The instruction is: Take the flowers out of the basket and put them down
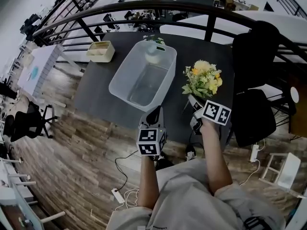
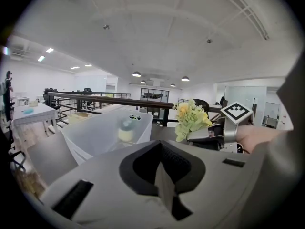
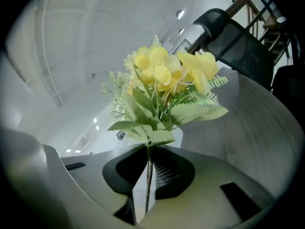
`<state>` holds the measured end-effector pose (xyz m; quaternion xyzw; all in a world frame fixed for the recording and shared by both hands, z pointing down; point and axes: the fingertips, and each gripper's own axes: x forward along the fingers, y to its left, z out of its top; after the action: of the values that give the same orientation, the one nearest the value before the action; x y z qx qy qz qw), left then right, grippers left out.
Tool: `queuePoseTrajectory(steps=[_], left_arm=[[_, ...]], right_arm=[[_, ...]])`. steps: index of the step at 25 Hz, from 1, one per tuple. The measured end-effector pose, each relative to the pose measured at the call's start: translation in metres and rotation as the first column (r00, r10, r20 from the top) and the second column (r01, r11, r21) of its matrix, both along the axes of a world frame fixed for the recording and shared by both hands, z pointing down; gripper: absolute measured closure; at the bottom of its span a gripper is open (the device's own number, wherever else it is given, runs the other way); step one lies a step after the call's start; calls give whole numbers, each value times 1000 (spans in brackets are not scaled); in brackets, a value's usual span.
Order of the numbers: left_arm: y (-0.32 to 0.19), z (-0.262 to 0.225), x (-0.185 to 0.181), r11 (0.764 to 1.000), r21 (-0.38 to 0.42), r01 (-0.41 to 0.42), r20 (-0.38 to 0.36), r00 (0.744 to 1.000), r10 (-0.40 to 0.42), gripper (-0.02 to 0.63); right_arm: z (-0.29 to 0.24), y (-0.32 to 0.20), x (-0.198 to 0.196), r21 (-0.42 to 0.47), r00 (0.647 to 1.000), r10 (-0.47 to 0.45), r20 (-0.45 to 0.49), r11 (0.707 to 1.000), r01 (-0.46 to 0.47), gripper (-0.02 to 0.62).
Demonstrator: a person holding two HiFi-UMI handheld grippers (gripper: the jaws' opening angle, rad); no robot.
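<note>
Now, frilly yellow flowers (image 3: 162,75) tight in right gripper (image 3: 147,185) jaws; left gripper (image 2: 163,178) jaws together.

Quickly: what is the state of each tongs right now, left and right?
Left tongs: closed, holding nothing.
Right tongs: closed on the stem of the yellow flowers.

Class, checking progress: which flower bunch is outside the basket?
The yellow bunch, held by its stem in the right gripper; the pale one lies inside the basket.
</note>
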<state>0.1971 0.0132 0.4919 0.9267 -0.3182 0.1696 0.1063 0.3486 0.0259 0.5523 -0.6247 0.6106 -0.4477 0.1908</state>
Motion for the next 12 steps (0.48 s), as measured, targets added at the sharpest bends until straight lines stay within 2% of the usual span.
queuePoseTrajectory(steps=[4, 12], left_arm=[[6, 12, 5, 1000, 2, 10, 35, 999, -10, 589], [28, 17, 36, 998, -20, 66, 42, 997, -65, 591]], right_arm=[[28, -7, 4, -30, 1000, -11, 7, 999, 11, 534], [107, -6, 3, -162, 994, -74, 86, 983, 87, 533]])
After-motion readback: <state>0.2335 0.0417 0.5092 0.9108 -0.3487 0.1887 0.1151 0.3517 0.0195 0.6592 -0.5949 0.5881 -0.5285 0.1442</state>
